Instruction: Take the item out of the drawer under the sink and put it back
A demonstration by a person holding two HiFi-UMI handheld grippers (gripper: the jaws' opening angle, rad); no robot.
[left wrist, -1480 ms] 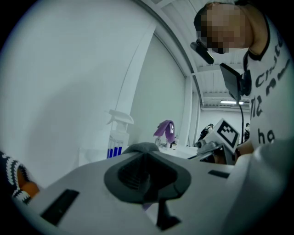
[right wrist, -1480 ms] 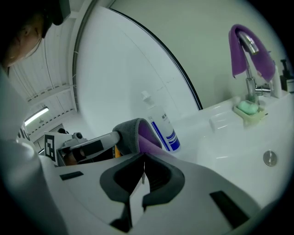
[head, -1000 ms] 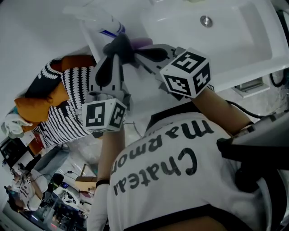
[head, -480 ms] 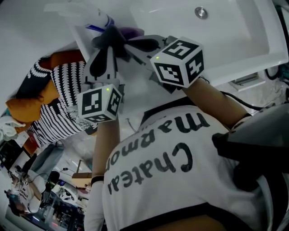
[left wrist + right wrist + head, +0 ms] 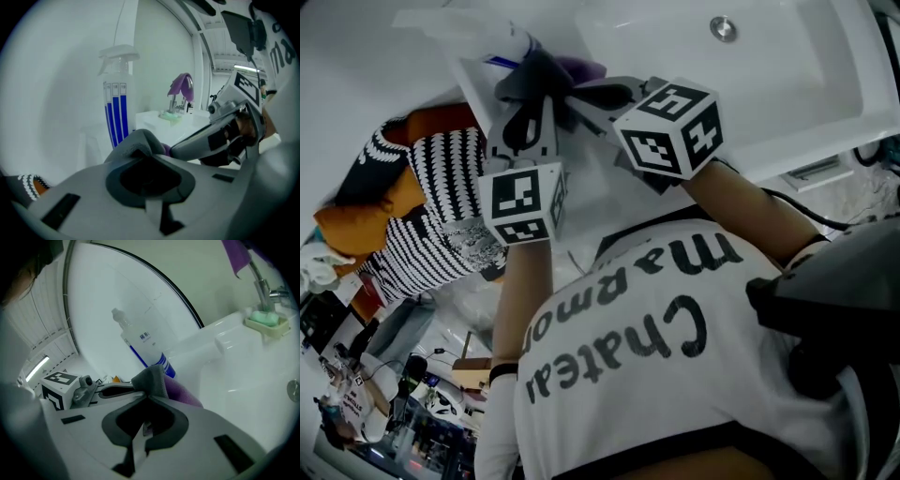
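This looks like the halfway point: the thing is out and up at counter level beside the sink [image 5: 806, 56], and the drawer it belongs in shows in no view. The right claw [image 5: 151, 378] has its grey pads pressed together on a bunched purple cloth [image 5: 180, 392], which I take to be the item. The cloth bulges out just past the tips, on their right side. The left claw [image 5: 138, 143] also has its pads together, tip to tip with the right one, but I cannot tell whether a fold is caught between them. The cloth is a crumpled lump, so it has no clear long axis or heading. A spray bottle [image 5: 116, 112] stands just beyond both tips, long axis upright, trigger head on top. Next comes carrying the cloth down to the drawer without loosening the pinch.
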